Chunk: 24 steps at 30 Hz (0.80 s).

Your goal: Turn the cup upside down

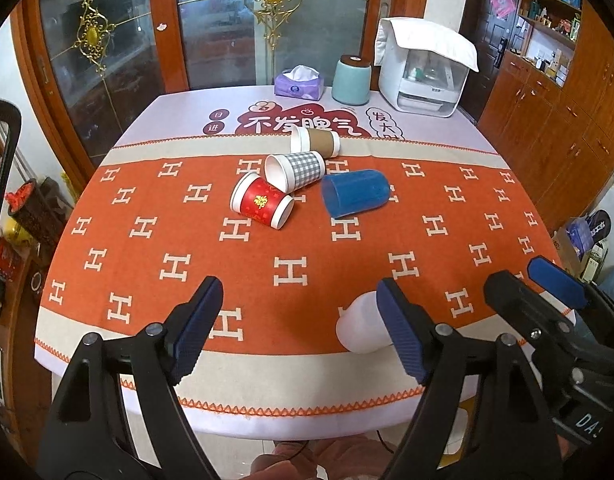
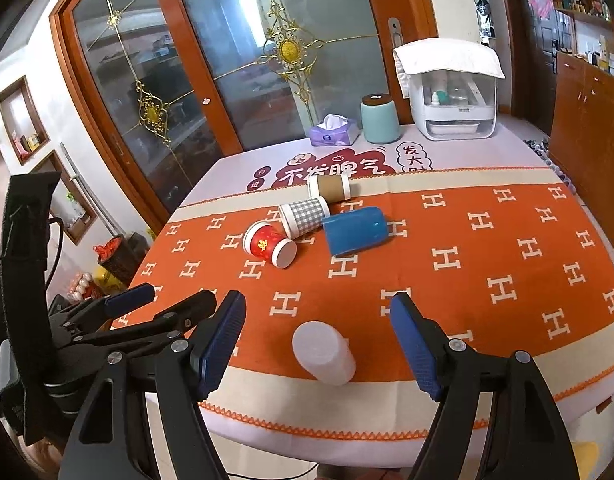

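Several cups lie on their sides mid-table: a brown-sleeved paper cup (image 1: 315, 141) (image 2: 329, 187), a grey checked cup (image 1: 295, 170) (image 2: 304, 216), a red cup (image 1: 261, 200) (image 2: 269, 243) and a blue plastic cup (image 1: 355, 191) (image 2: 355, 230). A white translucent cup (image 1: 357, 330) (image 2: 323, 352) stands upside down near the table's front edge. My left gripper (image 1: 303, 324) is open and empty, with the white cup beside its right finger. My right gripper (image 2: 317, 340) is open, its fingers either side of the white cup without touching it.
An orange patterned cloth (image 1: 147, 264) covers the table. At the back stand a purple tissue box (image 1: 299, 84), a teal canister (image 1: 351, 80) and a white appliance (image 1: 423, 68). Glass doors rise behind the table; wooden cabinets stand at right.
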### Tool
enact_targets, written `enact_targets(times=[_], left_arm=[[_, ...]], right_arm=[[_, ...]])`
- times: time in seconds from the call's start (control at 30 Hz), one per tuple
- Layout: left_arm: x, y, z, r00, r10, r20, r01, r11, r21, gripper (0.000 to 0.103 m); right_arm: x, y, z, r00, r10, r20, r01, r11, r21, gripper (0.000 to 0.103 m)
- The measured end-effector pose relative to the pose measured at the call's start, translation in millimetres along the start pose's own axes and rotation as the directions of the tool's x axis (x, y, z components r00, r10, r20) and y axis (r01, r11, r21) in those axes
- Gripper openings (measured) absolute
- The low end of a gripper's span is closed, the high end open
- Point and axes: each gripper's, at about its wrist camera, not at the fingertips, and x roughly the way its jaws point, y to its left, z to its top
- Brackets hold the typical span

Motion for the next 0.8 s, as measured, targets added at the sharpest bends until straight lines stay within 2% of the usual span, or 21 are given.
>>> enact_targets(times=[0.8], left_arm=[[19.8, -7.0, 6.7, 1.0, 0.006, -0.028, -0.007, 1.0, -0.001, 0.077]], right_arm=[[13.1, -12.1, 2.1, 1.0, -0.006, -0.018, 0.006, 1.0, 0.02, 0.077]])
